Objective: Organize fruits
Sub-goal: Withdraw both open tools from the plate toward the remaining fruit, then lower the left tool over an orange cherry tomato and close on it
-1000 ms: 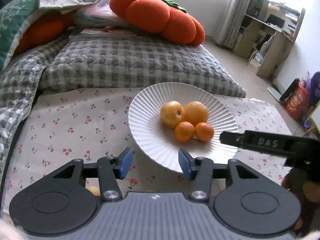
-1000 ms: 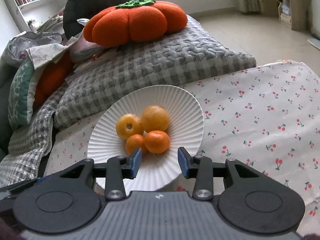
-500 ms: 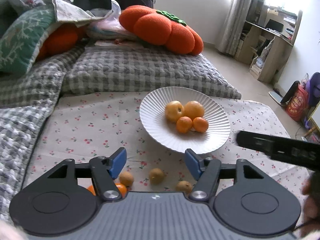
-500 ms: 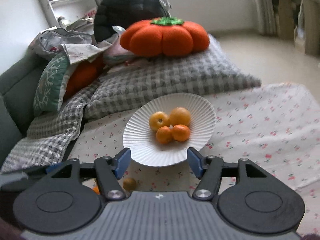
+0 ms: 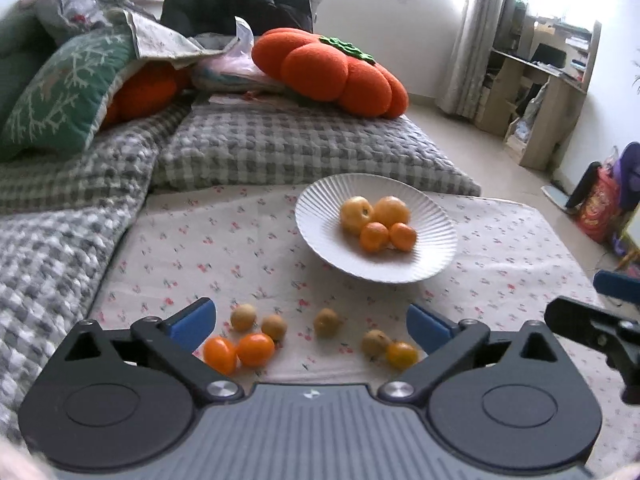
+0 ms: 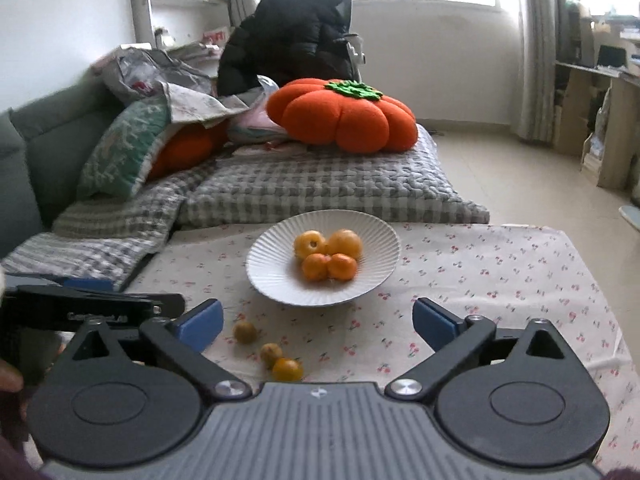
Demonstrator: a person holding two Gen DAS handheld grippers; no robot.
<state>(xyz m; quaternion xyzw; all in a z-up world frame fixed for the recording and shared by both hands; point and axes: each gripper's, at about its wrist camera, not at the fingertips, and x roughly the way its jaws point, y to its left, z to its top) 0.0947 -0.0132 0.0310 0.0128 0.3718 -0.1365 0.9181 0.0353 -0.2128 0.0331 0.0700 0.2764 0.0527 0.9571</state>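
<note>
Both sets of jaws are spreading apart with nothing between them: the left gripper shows its blue pads far apart over loose fruit, and the right gripper shows the same wide gap.

Going left to right in the left wrist view, a green patterned cushion leans on a grey checked blanket at the far left. Beside it the bench wears a cloth printed with small cherries. Near the left pad lie two bright orange tomatoes touching each other, with two small tan fruits just behind them. Another tan fruit sits alone in the middle. Further right, a tan fruit touches a small yellow-orange fruit just beside the right pad. Behind these, well apart from them, stands a white ribbed plate holding two yellow fruits and two small oranges bunched together. A big orange pumpkin cushion rests on the grey quilt behind the plate. At the far right edge a part of the right gripper pokes into view.

In the right wrist view the left gripper shows at the left edge, then three loose fruits on the cloth, with the plate beyond them
</note>
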